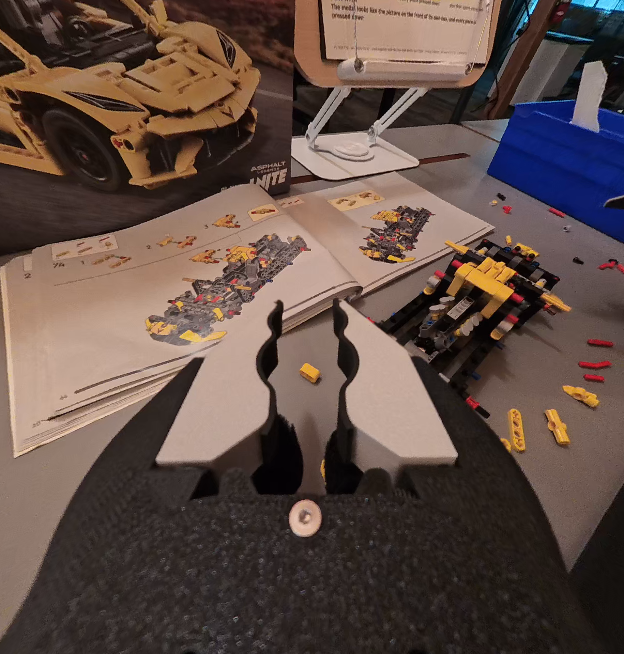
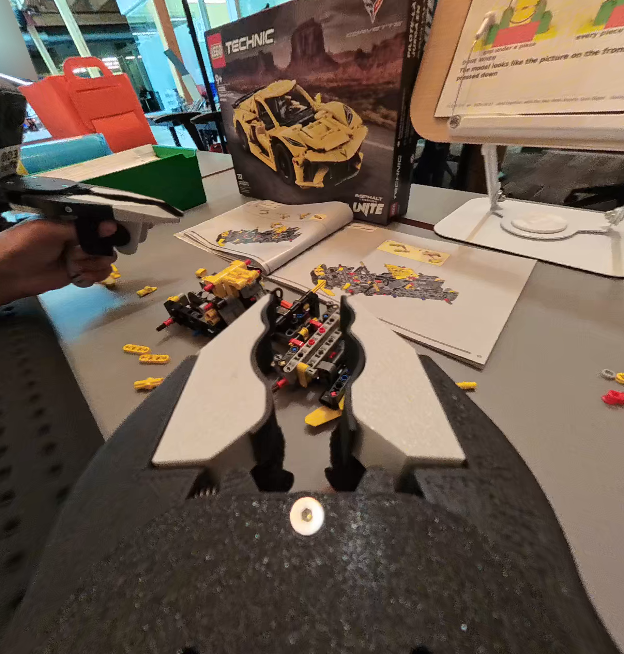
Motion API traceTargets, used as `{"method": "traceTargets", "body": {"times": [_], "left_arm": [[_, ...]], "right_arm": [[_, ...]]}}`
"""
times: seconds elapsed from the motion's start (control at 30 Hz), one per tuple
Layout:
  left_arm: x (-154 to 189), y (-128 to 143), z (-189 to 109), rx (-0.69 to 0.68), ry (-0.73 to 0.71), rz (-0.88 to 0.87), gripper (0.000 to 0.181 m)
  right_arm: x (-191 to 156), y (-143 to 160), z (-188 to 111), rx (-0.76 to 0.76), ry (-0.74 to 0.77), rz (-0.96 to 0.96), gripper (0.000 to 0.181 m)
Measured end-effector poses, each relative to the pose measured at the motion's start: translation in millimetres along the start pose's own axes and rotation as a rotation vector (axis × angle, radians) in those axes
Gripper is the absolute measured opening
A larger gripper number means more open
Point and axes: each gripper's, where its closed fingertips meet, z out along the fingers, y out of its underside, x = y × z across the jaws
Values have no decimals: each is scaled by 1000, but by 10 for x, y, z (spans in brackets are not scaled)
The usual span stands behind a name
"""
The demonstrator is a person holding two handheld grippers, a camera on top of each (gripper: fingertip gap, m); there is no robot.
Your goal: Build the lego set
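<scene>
Left gripper point(image 1: 305, 308) is seen with jaws apart and empty above the grey counter point(image 1: 569, 477); a small yellow connector brick point(image 1: 309, 372) lies between them, and it should be straddled squarely before closing. Beside it sits the partly built black-and-yellow chassis point(image 1: 480, 304). Right gripper point(image 2: 308, 300), likewise apart and empty, is framed around that chassis point(image 2: 303, 339), which should be steadied.

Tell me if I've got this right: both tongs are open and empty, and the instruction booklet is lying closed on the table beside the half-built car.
Not quite. The instruction booklet lies open, not closed; the left wrist view shows both pages spread. The rest holds: left tongs and right tongs are open and empty, and the booklet sits beside the half-built car.
</scene>
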Motion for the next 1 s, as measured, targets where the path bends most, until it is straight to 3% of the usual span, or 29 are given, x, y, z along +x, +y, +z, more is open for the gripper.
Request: {"method": "traceTargets", "body": {"times": [0.17, 0.27, 0.33, 0.7, 1.0], "left_arm": [[-43, -2, 3, -1, -10, -23, 35], [-105, 6, 32, -10, -28, -66, 64], [-136, 16, 43, -18, -38, -71, 73], [50, 81, 130, -57, -59, 171, 70], [332, 51, 104, -26, -1, 284, 52]], "right_arm": [[133, 86, -21, -61, 99, -63, 22], [122, 148, 1, -96, 85, -50, 18], [136, 150, 1, -97, 83, -37, 15], [-97, 109, 15, -84, 40, -130, 12], [-108, 77, -44, -67, 57, -141, 9]]}}
